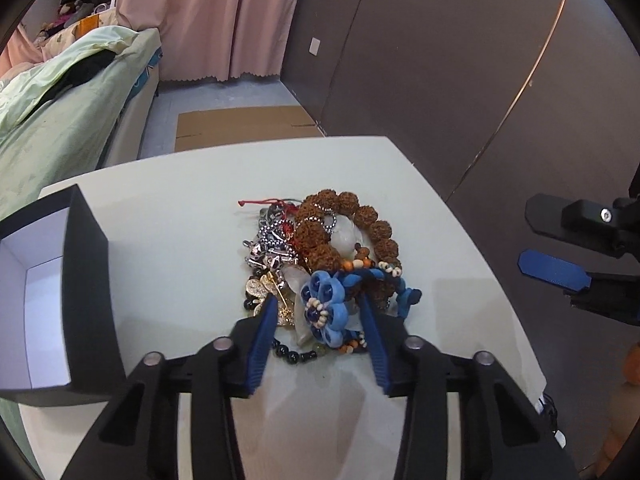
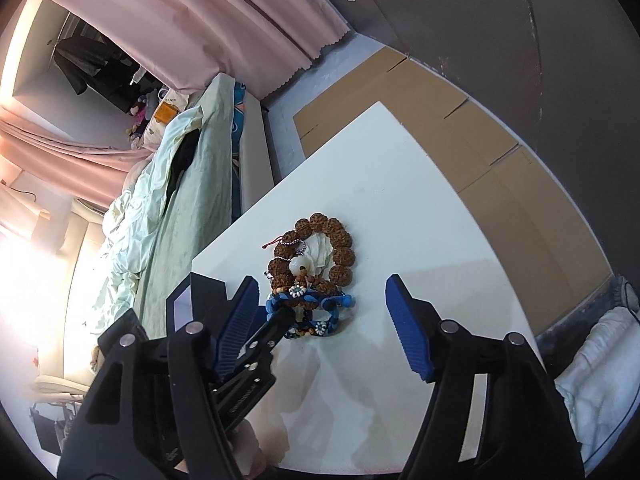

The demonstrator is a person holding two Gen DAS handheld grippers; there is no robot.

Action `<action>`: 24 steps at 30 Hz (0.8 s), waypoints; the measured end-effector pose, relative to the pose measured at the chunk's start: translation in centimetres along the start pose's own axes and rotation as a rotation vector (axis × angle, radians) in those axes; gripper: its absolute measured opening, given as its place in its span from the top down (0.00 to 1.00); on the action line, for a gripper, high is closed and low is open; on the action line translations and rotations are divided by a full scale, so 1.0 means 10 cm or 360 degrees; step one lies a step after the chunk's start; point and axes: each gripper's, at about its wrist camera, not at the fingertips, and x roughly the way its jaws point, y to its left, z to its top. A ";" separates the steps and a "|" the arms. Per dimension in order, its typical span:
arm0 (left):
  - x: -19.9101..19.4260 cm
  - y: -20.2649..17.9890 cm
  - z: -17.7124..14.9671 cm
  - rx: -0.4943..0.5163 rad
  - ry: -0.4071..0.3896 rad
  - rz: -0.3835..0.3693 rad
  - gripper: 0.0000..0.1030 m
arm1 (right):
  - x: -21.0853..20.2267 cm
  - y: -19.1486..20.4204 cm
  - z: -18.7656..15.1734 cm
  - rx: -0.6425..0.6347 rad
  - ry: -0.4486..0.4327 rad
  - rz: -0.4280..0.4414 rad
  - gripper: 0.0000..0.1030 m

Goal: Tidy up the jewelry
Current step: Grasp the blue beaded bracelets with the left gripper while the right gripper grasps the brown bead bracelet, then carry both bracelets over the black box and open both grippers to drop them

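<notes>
Straddling the blue flower at the jewelry pile, my left tongs stand narrow, unpressed; box left of it. Right tongs gape wide.

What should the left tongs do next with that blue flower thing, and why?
Probably close a little more and pinch the blue flower. The left tongs already sit either side of it on top of the jewelry pile, but the pads don't clearly press it yet. The open black box waits beside it.
</notes>
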 end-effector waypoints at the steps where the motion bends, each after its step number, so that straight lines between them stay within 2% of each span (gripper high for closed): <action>1: 0.03 0.01 0.01 0.0000 0.0016 -0.0011 0.74 | 0.02 0.00 0.00 0.0001 0.0007 0.0003 0.38; 3: 0.03 0.03 0.01 -0.0015 0.0035 -0.0051 0.85 | 0.08 0.01 0.01 0.0006 0.0030 0.0013 0.40; 11: -0.19 0.06 0.09 -0.0043 -0.0044 -0.0088 0.86 | 0.23 -0.02 0.01 0.0038 0.0073 0.0022 0.45; 16: -0.39 0.14 0.12 -0.0066 -0.0104 -0.0074 0.86 | 0.37 0.01 0.03 0.0017 0.0087 0.0008 0.55; 24: -0.64 0.33 0.17 -0.0150 -0.0174 -0.0073 0.86 | 0.61 0.01 0.14 -0.0037 0.0081 -0.0131 0.63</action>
